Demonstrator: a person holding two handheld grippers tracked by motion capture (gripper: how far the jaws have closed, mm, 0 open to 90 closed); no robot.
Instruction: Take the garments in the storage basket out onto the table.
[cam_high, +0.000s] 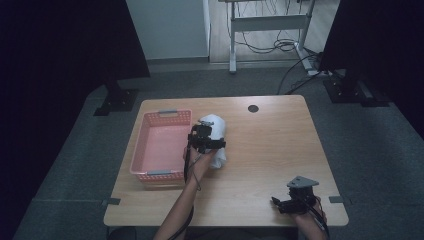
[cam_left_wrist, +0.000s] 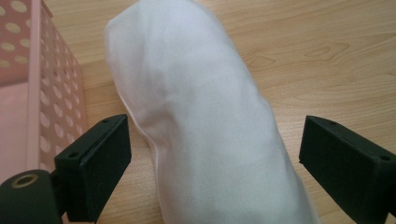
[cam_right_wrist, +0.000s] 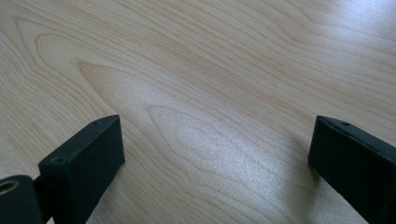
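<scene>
The light wooden table (cam_high: 270, 150) stands on grey carpet (cam_high: 380, 150), dark curtains at both sides. The white cloth roll (cam_left_wrist: 205, 116) lies at the pink basket's (cam_high: 160, 145) three o'clock, between the released left gripper (cam_high: 204, 142). The right gripper (cam_high: 292, 200), at five o'clock, is spread wide, holding nothing.

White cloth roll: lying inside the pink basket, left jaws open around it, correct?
Not quite. The white cloth roll lies on the table beside the pink basket, not inside it, as the left gripper view shows. The left gripper is open around it.
</scene>
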